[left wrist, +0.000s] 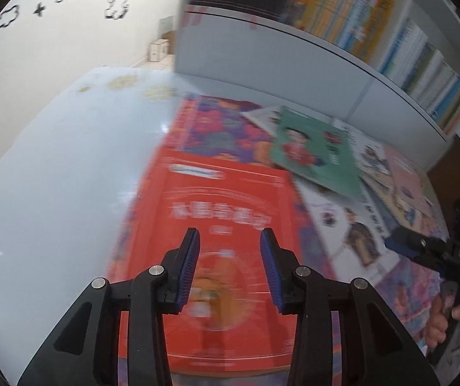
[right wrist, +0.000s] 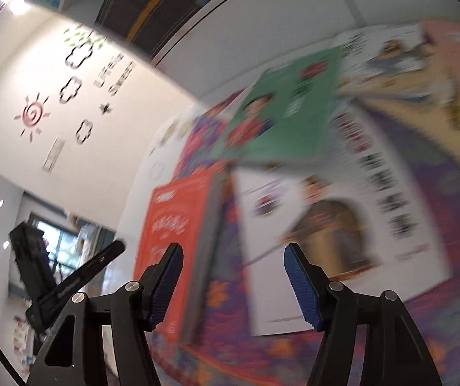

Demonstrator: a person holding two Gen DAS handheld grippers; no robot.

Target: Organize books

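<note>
Your left gripper (left wrist: 230,247), jaws narrowly parted and empty, hovers over the red book (left wrist: 217,212) at lower centre, while your right gripper (right wrist: 233,276) gapes wide and empty; the book looks stiff, slick-covered and fairly heavy, best pinched at its spine edge.

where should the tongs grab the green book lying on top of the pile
Probably the green paperback book's near long edge, which seems to overhang the white picture book beneath. Come in from the orange-red book's side, one finger under, one on the cover, since it lies flat.
</note>
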